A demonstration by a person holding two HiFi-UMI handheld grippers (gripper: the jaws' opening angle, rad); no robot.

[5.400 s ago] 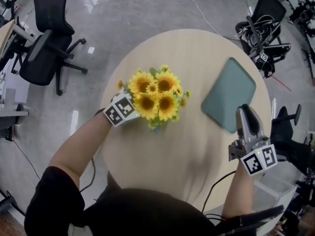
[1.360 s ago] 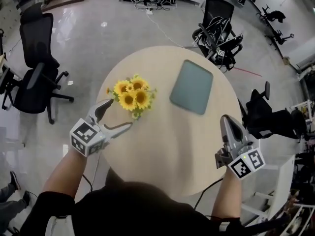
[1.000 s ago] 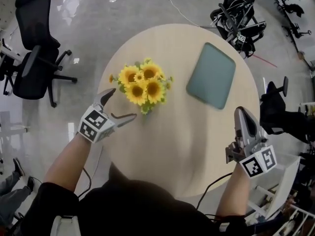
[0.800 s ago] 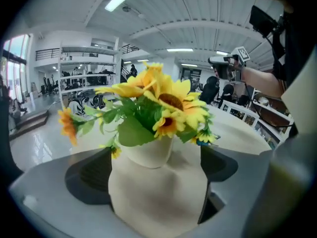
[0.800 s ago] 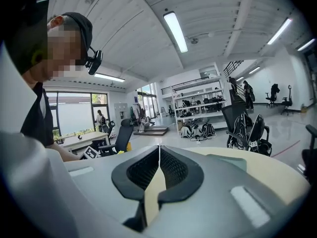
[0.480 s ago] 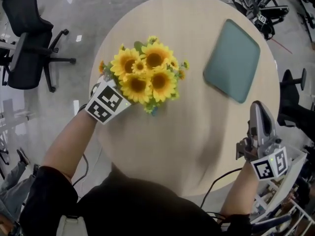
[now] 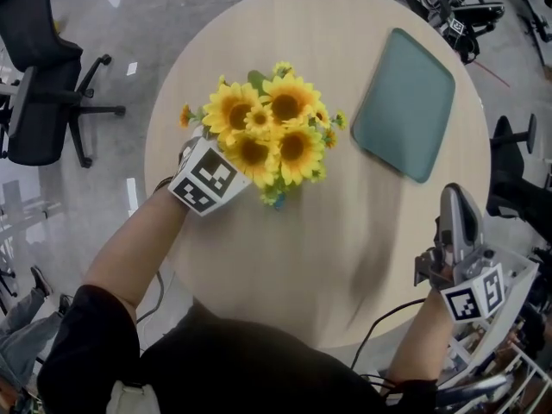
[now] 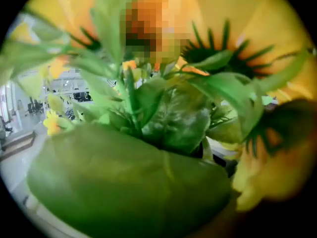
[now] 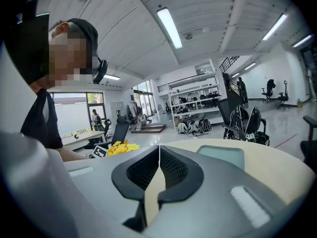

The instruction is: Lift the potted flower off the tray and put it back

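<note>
In the head view your left gripper (image 7: 203,179) shows only its marker cube; the jaws, which have just been opening, and the pot are hidden under the yellow artificial sunflowers (image 7: 267,132). In the left gripper view blurred green leaves (image 8: 133,182) cover the jaws, so you cannot tell what stands between them.

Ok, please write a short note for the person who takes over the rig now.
Left gripper: among the leaves of the potted flower, jaws wide, just been opening; leaves hide whether the pot is between them.
Right gripper: shut, empty, at the table edge.
Flower is on the table, left of the empty tray.
Done: flower is off the tray.
To do: grip it, set it back on the tray.
</note>
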